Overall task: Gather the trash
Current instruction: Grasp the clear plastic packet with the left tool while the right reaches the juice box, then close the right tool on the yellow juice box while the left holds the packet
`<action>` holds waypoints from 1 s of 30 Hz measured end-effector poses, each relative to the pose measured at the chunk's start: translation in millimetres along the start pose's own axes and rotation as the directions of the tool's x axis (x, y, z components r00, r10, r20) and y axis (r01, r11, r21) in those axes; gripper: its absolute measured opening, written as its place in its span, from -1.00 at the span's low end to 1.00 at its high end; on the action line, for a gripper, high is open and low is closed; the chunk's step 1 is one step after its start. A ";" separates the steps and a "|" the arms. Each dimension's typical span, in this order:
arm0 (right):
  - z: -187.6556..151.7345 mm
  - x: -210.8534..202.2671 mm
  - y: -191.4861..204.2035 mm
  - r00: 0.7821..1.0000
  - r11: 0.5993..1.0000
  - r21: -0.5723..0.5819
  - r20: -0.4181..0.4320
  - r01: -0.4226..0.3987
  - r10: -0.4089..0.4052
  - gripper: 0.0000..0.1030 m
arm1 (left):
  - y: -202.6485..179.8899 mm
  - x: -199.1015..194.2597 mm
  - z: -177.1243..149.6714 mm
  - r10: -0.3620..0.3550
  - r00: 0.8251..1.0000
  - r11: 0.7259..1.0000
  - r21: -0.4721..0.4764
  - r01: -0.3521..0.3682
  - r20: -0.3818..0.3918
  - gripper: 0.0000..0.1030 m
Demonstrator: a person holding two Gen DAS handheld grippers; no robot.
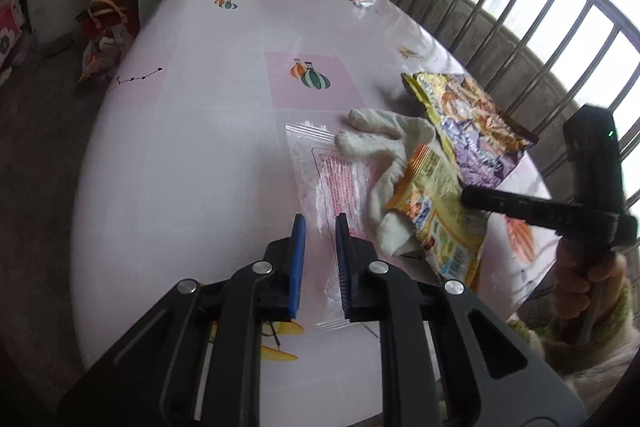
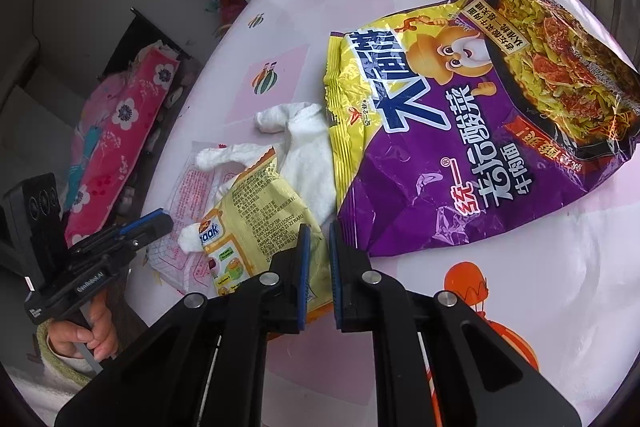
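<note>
Left wrist view, jaws: the left gripper (image 1: 320,223) is holding its jaws drawn in to a narrow slot over the clear zip bag (image 1: 332,179). I cannot tell whether they are pinching the film.
Left wrist view, trash: the zip bag is lying flat on the desk (image 1: 200,147), left of the white glove (image 1: 384,143) and partly under it. The yellow wrapper (image 1: 444,219) is lying on the glove's right side, and the purple noodle bag (image 1: 476,131) is lying beyond it.
Left wrist view, risk: the film is looking thin and slick, so the jaws may be closing on nothing, or dragging the glove along with it.
Left wrist view, surroundings: a railing (image 1: 540,27) is running past the desk, far right of the glove.
Right wrist view, jaws: the right gripper (image 2: 319,227) is showing its jaws closed to a slit, with the wrapper's edge lying right of the glove, in or under that slit. Whether it is gripped I cannot tell.
Right wrist view, risk: the noodle bag's corner is touching the right jaw and could be getting pinched too.
Right wrist view, in the way: the two grippers are working near each other across the glove and could collide.
Right wrist view, surroundings: a pink floral bundle (image 2: 120,155) is lying off the desk, far left of the glove.
</note>
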State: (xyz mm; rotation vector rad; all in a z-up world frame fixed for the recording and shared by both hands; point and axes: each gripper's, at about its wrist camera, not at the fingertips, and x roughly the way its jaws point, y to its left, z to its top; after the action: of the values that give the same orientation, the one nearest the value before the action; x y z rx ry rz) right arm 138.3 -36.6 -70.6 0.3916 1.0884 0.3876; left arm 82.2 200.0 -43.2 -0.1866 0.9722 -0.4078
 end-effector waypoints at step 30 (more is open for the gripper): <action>-6.3 -1.4 9.7 0.939 0.938 0.061 -0.028 -0.340 0.343 -0.45 | 8.4 8.8 -7.7 -0.175 0.985 0.970 -0.171 0.171 -0.007 -0.82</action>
State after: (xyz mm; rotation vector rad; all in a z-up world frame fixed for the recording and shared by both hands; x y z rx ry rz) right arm 131.1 -28.2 -67.4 0.6291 1.0709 0.6762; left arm 82.3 204.1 -57.1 -0.4250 1.0164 -0.4870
